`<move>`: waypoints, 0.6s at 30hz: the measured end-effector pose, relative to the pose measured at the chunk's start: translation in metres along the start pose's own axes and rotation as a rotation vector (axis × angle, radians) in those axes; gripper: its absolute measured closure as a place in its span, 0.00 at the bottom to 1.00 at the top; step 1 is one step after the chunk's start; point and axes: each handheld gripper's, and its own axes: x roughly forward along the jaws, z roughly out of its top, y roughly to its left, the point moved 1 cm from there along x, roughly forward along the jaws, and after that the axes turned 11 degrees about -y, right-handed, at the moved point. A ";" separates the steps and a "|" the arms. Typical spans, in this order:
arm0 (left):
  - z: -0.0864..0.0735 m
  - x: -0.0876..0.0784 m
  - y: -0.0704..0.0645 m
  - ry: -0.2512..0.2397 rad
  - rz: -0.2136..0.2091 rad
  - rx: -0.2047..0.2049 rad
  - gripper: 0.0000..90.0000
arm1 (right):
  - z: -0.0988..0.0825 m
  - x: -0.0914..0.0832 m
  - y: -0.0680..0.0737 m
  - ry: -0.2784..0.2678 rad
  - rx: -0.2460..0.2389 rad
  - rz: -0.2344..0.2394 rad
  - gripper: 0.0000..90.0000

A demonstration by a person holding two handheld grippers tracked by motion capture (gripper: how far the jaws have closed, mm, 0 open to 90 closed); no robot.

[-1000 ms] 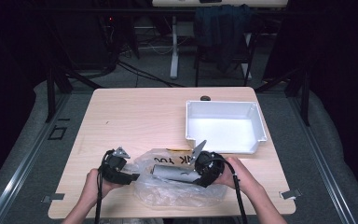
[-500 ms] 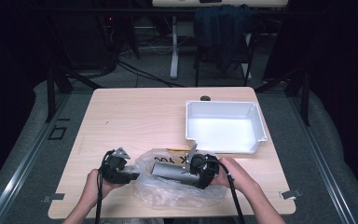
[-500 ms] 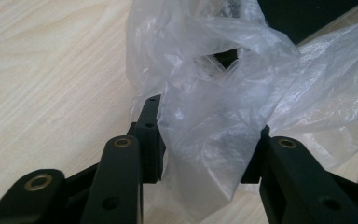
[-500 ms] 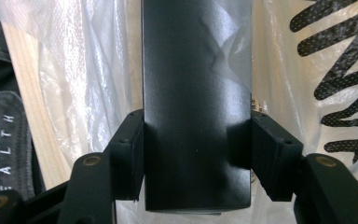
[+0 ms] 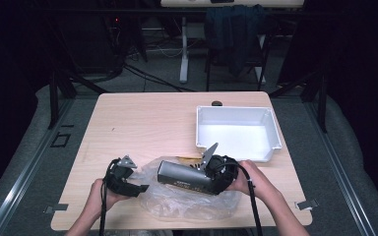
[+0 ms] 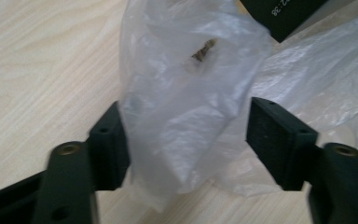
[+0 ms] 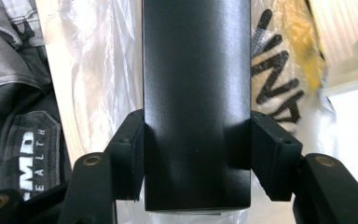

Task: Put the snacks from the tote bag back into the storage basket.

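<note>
Two grippers work over a crinkly clear plastic bag [image 5: 192, 201] on the smooth wooden table [image 5: 142, 123]. Right gripper [image 7: 196, 140] squeezes a long, flat-sided black box [image 5: 184, 177] above the bag. Left gripper [image 6: 186, 140] has just been opening; thin bag plastic hangs loose between its jaws.

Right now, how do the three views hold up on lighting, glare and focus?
High view: table evenly lit, surroundings almost black, white tray bright but readable. Left gripper view: clear plastic bag soft and slightly blurred between the left gripper jaws, washed pale by glare. Right gripper view: black box clamped in the right gripper is sharp with a dull sheen; the right edge is overexposed.
</note>
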 end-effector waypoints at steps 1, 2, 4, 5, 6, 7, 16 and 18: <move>0.000 -0.001 -0.001 -0.004 0.016 0.007 0.28 | 0.000 -0.002 0.000 -0.002 -0.001 -0.003 0.48; 0.001 -0.004 -0.001 -0.010 0.014 0.010 0.26 | 0.001 -0.005 -0.001 0.005 -0.011 -0.005 0.48; 0.001 -0.008 -0.002 -0.022 0.019 0.006 0.19 | 0.002 -0.008 -0.002 -0.009 -0.003 -0.004 0.48; 0.001 -0.011 -0.002 -0.033 0.015 0.004 0.18 | 0.002 -0.009 -0.002 0.001 -0.010 -0.001 0.48; 0.001 -0.014 -0.003 -0.040 0.016 0.003 0.17 | 0.003 -0.011 -0.003 -0.006 -0.009 -0.004 0.48; 0.002 -0.017 -0.003 -0.045 0.018 0.002 0.15 | 0.003 -0.014 -0.004 0.002 -0.018 -0.006 0.48; 0.008 -0.034 -0.009 -0.093 0.009 0.016 0.00 | 0.009 -0.026 -0.007 -0.029 -0.007 -0.018 0.48; 0.010 -0.037 -0.009 -0.113 0.001 0.020 0.00 | 0.011 -0.029 -0.008 -0.031 -0.008 -0.021 0.48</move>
